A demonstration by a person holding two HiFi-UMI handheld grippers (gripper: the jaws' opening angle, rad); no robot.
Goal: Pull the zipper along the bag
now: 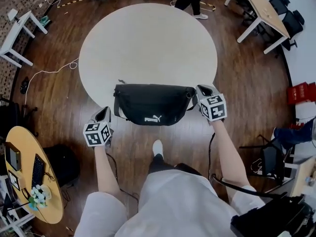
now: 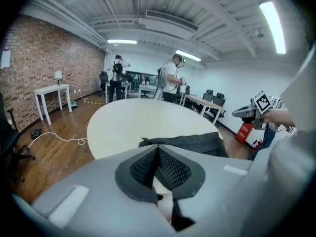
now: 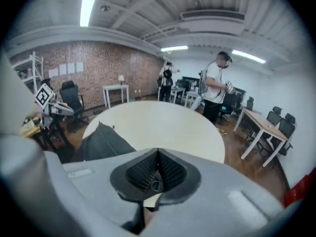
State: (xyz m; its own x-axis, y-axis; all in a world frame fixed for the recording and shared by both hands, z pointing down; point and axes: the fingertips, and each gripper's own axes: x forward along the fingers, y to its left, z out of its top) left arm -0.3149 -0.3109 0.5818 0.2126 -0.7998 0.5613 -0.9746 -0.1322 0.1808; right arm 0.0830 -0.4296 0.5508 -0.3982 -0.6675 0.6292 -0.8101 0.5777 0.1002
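Note:
A black waist bag (image 1: 150,102) with a white logo lies on the near edge of the round white table (image 1: 148,43). My left gripper (image 1: 104,113) hangs off the table's edge, just left of the bag's left end and apart from it; its jaws are shut with nothing between them. In the left gripper view the shut left gripper (image 2: 158,152) points over the bag (image 2: 190,143). My right gripper (image 1: 203,89) sits at the bag's right end, jaws shut. In the right gripper view the right gripper (image 3: 158,157) is shut on nothing, and the bag (image 3: 101,142) lies off to its left.
A small yellow round table (image 1: 29,177) with a keyboard stands at the lower left. White desks (image 1: 17,31) and a wooden table (image 1: 264,11) stand around the room. People (image 2: 170,80) stand beyond the round table. A cable (image 1: 49,72) trails on the wooden floor.

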